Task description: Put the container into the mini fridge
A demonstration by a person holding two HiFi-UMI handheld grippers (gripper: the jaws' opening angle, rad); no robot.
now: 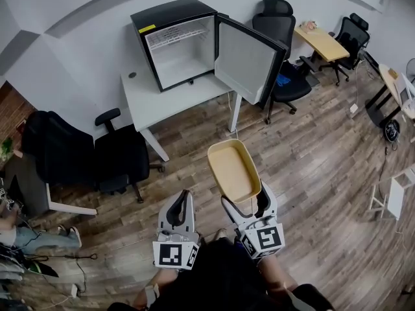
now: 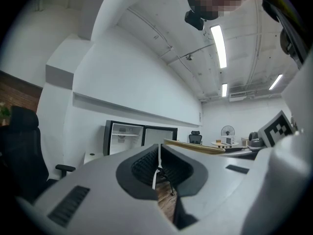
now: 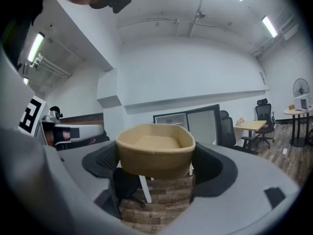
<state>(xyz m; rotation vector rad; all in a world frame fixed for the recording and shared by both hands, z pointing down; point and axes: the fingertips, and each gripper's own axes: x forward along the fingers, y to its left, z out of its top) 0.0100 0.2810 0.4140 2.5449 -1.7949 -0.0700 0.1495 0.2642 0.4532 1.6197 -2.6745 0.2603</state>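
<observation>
Right gripper (image 1: 246, 204) clamped the tan container (image 1: 234, 171) by its near end; left gripper (image 1: 179, 207) was closed, empty. At twelve o'clock the mini fridge (image 1: 175, 44) stood with its door (image 1: 246, 60) open on a white table (image 1: 139, 102), a black office chair (image 1: 120, 157) at ten o'clock, another chair (image 1: 285, 76) at one, just beside the door.

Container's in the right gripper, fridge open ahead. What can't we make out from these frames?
1. Lower part of the fridge: right gripper view, the container covers it.
2. Underside of the container: head view, its own walls and the right gripper hide it.
3. Shelf details on the door: head view, too small.
4. Pad contact on the container: right gripper view, its wall stands in front.
</observation>
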